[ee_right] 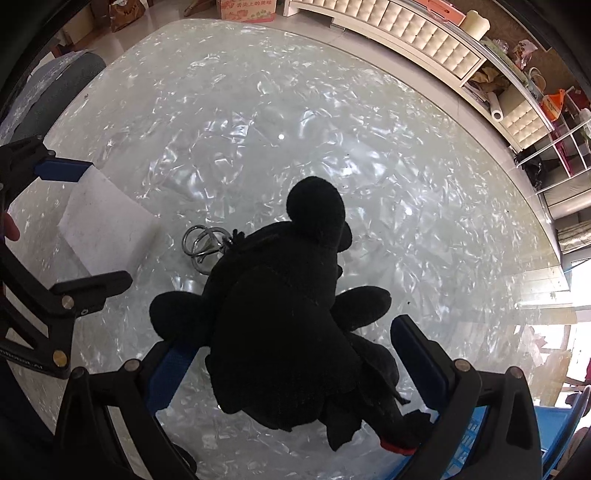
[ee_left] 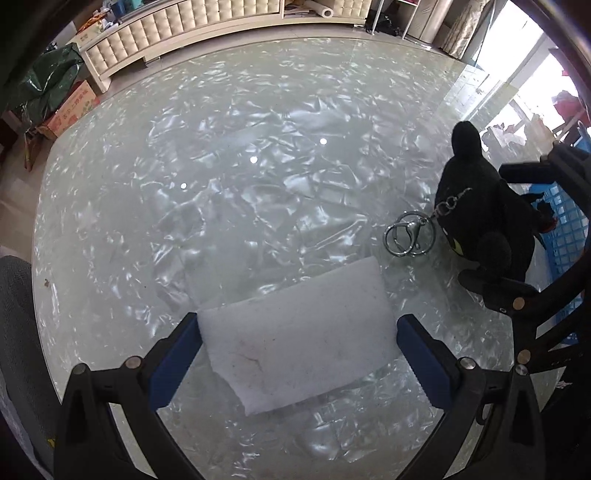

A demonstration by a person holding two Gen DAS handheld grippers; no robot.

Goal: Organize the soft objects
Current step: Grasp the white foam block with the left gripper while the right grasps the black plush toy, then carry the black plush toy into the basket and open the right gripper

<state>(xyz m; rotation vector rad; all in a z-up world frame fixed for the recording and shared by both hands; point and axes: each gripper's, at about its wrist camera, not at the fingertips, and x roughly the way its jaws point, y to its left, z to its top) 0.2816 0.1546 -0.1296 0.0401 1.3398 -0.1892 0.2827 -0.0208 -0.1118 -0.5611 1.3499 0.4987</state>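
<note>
A white foam sponge pad lies flat on the shiny table, between the open blue-padded fingers of my left gripper; the left pad touches its edge. It also shows in the right wrist view. A black plush toy with a metal key ring sits between the open fingers of my right gripper, the pads standing apart from its sides. In the left wrist view the plush and ring are at the right, with the right gripper around them.
A blue plastic basket stands at the table's right edge, behind the plush; its corner shows in the right wrist view. A grey chair is at the left. A tufted cream cabinet and boxes stand beyond the table.
</note>
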